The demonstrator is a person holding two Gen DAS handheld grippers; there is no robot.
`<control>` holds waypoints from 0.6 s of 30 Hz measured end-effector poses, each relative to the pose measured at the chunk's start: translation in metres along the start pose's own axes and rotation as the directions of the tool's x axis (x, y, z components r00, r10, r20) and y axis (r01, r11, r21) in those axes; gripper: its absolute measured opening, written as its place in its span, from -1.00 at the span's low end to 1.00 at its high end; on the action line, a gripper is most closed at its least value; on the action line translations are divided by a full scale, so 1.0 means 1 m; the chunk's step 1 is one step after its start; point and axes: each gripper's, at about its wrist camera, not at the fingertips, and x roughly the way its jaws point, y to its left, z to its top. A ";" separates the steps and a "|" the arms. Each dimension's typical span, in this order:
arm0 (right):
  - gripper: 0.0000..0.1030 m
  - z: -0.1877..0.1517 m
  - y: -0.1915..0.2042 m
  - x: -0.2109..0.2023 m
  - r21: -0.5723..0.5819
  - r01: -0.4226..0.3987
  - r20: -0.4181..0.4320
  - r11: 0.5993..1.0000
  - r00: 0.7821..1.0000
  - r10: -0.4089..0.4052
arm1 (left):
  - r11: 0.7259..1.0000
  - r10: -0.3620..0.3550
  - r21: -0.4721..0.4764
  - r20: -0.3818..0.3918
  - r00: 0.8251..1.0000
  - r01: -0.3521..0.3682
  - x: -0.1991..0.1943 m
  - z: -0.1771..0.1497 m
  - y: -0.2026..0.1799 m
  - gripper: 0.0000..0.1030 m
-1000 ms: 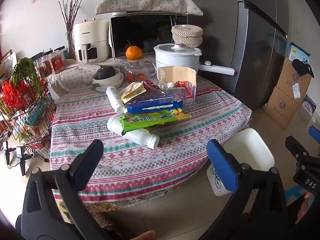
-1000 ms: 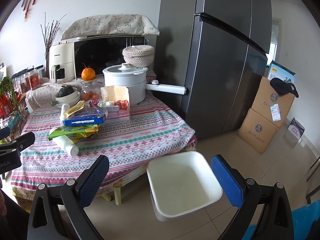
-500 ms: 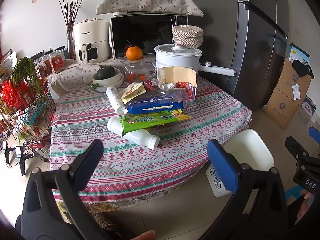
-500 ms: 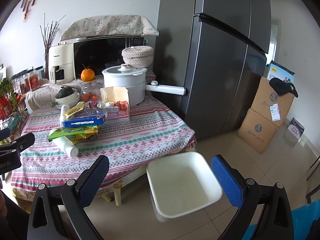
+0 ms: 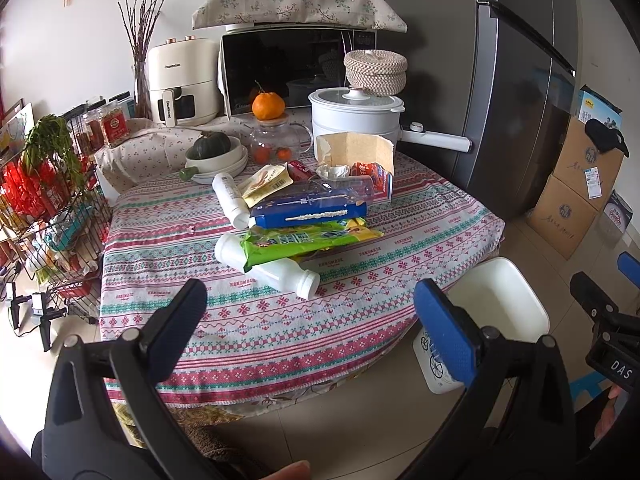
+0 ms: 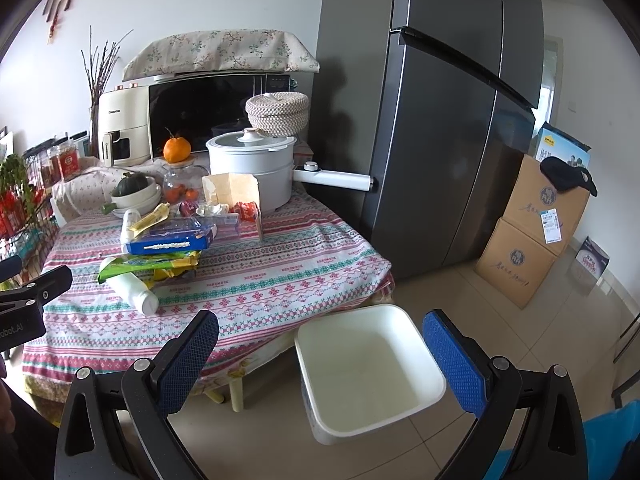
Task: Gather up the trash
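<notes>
Trash lies in a pile on the patterned tablecloth [image 5: 360, 280]: a white bottle [image 5: 280, 274] on its side, a green wrapper [image 5: 304, 242], a blue packet [image 5: 308, 214], a second white bottle [image 5: 229, 200], a yellow packet [image 5: 266, 180] and a torn cardboard box [image 5: 354, 152]. A white bin [image 6: 368, 364] stands on the floor by the table's right corner; it also shows in the left wrist view [image 5: 500, 300]. My left gripper [image 5: 310, 312] is open and empty, before the table's front edge. My right gripper [image 6: 320, 344] is open and empty, just before the bin.
A white pot [image 5: 356, 114], microwave [image 5: 292, 68], air fryer [image 5: 180, 80], glass jar with an orange [image 5: 268, 106] and a bowl [image 5: 216, 158] stand at the table's back. A wire rack [image 5: 48, 208] is left, a fridge [image 6: 440, 120] and cardboard boxes [image 6: 536, 232] right.
</notes>
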 end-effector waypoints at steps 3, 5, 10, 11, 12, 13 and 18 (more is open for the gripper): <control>1.00 0.001 0.002 0.000 -0.004 -0.003 -0.001 1.000 1.000 0.003 | 1.000 -0.004 -0.001 -0.002 1.000 0.004 0.000 0.000 0.001 0.99; 1.00 0.002 0.004 0.001 -0.007 -0.003 -0.004 1.000 1.000 0.003 | 1.000 -0.009 0.003 -0.001 1.000 0.009 0.000 0.002 0.002 0.99; 1.00 0.005 0.008 0.002 -0.011 -0.003 -0.001 1.000 1.000 0.003 | 1.000 -0.008 0.003 0.008 1.000 0.008 0.003 0.005 0.004 0.99; 1.00 0.006 0.008 0.002 -0.012 -0.002 -0.001 1.000 1.000 0.002 | 1.000 -0.009 0.005 0.006 1.000 0.009 0.004 0.006 0.005 0.99; 1.00 0.007 0.009 0.003 -0.013 -0.002 -0.001 1.000 1.000 0.002 | 1.000 -0.012 0.007 0.001 1.000 0.012 0.005 0.006 0.005 0.99; 1.00 0.008 0.009 0.003 -0.013 -0.003 -0.001 1.000 1.000 0.003 | 1.000 -0.015 0.010 -0.006 1.000 0.016 0.007 0.007 0.006 0.99; 1.00 0.019 0.010 0.007 -0.010 -0.034 -0.012 0.999 0.999 0.034 | 0.999 -0.022 0.028 -0.020 1.000 0.023 0.018 0.012 0.010 0.99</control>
